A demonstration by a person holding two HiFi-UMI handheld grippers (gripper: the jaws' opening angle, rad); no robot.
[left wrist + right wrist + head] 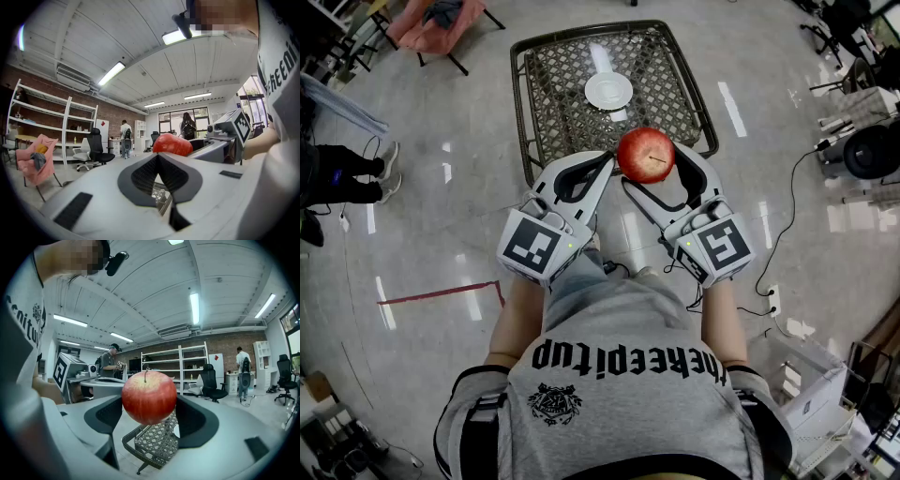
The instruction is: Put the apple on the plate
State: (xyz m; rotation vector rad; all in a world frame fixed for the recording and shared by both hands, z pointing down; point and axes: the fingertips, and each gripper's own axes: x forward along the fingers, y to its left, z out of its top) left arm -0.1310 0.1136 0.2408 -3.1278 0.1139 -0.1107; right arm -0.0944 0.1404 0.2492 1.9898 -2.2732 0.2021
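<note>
Item, lower frame of the head view: grey printed T-shirt (628, 375) of the person, both forearms reaching forward and up the frame from it. Item, mid-frame: two marker cubes, one at left (532, 246) and one at right (727, 246), each on the back of its gripper. Item, left gripper (605, 161): jaw tips brought together, nothing between them, held level beside its partner, probably parked clear of the work since one tool is enough for this carry. Item, right gripper (652, 169): clamped wide on the red apple (646, 154), one pad on each flank, stem up; tipped slightly down, likely so the fruit can be lowered onto a flat dish without rolling. Location of the apple: in the air, centre of frame, at the near edge of the table and short of the plate. Item, upper centre: lattice-topped wicker table (546, 94) with dark rim, bearing a small white plate (608, 91) at its middle, bare, placed as the landing spot. Item, far field: grey polished floor with a red tape line (441, 293) at lower left, and a folding chair draped in pink cloth (436, 23) at upper left. Status, as judged: transport under way, placing not yet done.
</note>
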